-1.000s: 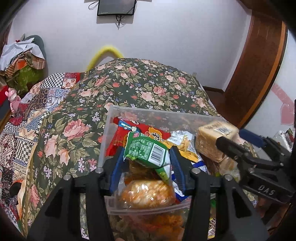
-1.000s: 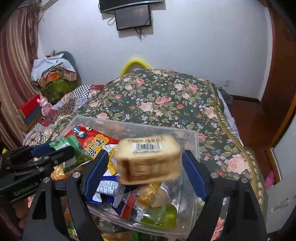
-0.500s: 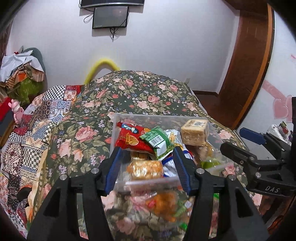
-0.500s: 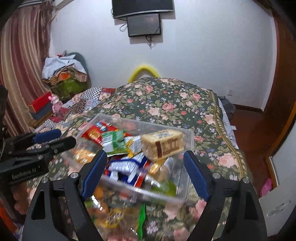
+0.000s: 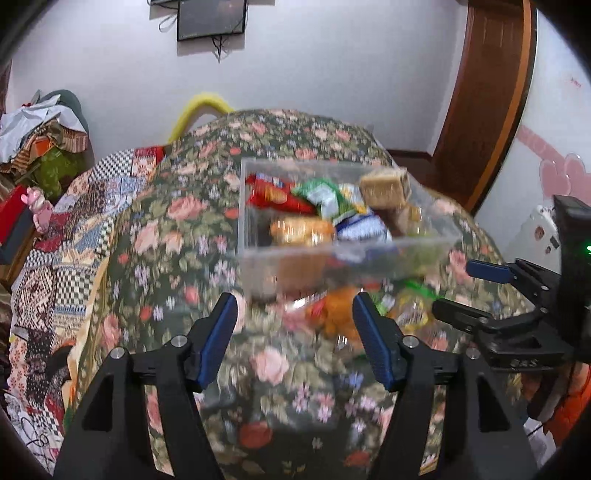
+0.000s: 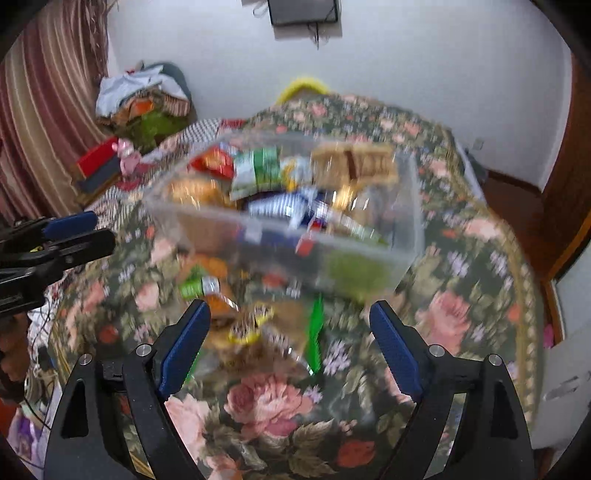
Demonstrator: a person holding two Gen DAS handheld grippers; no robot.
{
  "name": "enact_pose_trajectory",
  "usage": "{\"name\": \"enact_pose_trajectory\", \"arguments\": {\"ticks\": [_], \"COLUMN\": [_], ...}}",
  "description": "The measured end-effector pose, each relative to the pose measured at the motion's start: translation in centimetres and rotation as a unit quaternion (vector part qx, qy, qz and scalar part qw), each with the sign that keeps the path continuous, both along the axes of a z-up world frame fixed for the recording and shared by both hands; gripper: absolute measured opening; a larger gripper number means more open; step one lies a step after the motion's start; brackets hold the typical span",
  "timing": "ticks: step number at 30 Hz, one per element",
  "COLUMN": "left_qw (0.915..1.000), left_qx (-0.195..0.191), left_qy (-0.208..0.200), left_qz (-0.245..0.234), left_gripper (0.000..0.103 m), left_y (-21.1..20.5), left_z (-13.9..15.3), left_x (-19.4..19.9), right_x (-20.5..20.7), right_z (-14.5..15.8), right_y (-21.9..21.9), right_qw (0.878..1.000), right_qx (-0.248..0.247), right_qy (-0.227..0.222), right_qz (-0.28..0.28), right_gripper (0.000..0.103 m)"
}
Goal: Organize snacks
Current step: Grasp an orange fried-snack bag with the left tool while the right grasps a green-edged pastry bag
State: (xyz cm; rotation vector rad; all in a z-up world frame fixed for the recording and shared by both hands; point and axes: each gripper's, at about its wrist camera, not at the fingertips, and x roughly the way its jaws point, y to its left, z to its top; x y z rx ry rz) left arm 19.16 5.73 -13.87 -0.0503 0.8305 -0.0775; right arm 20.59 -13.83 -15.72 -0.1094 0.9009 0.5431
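A clear plastic bin (image 5: 332, 254) (image 6: 280, 236) sits on the floral bedspread, full of snacks: a red packet (image 5: 267, 192), a green packet (image 5: 321, 192) (image 6: 255, 170), a wrapped tan cake (image 5: 386, 186) (image 6: 354, 164). Several loose snacks (image 5: 336, 310) (image 6: 251, 325) lie on the bed in front of the bin. My left gripper (image 5: 293, 334) is open and empty, pulled back from the bin. My right gripper (image 6: 290, 338) is open and empty, also back from it. Both views are blurred.
The floral bedspread (image 5: 280, 369) covers the bed, with a patchwork quilt (image 5: 62, 236) on the left. A pile of clothes (image 5: 40, 133) lies at the far left. A wooden door (image 5: 487, 92) stands right. A monitor (image 5: 210, 16) hangs on the wall.
Both grippers have let go of the green packet and the cake, which now lie in the bin. Both have pulled back and up from the bin.
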Motion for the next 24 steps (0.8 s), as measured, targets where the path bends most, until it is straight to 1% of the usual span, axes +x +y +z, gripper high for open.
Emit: {"name": "enact_pose_trajectory", "arguments": {"ticks": [3,6,7,8,9,13,18,20,22,24], "left_qw": [0.9999,0.9996,0.9996,0.9996,0.9997,0.9996,0.9981,0.9969,0.9964,0.9960], "left_qx": [-0.004,-0.008,-0.009,-0.007,-0.007,-0.018,-0.042,-0.052,-0.048,-0.049], "left_qy": [0.016,0.027,0.026,0.023,0.021,0.023,0.046,0.059,0.070,0.075], "left_qz": [-0.001,0.002,0.006,0.011,0.012,0.006,0.000,-0.001,0.001,0.003], "left_gripper": [0.066,0.066,0.066,0.066,0.066,0.071,0.072,0.072,0.072,0.078], "left_y": [0.0,-0.2,-0.3,-0.5,-0.7,-1.9,-3.7,-4.4,-4.9,-5.1], "left_z": [-1.2,-2.1,-2.2,-2.3,-2.4,-2.7,-3.9,-4.7,-5.6,-6.3], "left_x": [-0.1,0.2,0.4,0.6,0.8,1.8,3.7,4.5,5.1,5.5], "right_x": [0.7,1.3,1.3,1.2,1.1,0.1,-0.7,-0.8,-1.1,-1.1], "right_z": [-1.8,-3.4,-3.7,-3.8,-4.1,-3.8,-3.2,-3.2,-3.1,-3.1], "right_y": [0.5,0.9,1.0,1.1,1.3,1.2,-0.7,-1.3,-2.0,-2.3], "right_qw": [1.000,0.999,0.999,0.998,0.997,0.998,0.998,0.998,0.998,0.998], "right_qx": [-0.007,0.000,0.004,0.009,0.019,0.019,0.038,0.040,0.036,0.037], "right_qy": [0.022,0.048,0.052,0.056,0.066,0.049,0.045,0.042,0.037,0.037], "right_qz": [-0.001,0.005,0.009,0.015,0.032,0.040,0.035,0.029,0.023,0.019], "right_gripper": [0.086,0.086,0.083,0.070,0.058,0.056,0.045,0.045,0.044,0.044]}}
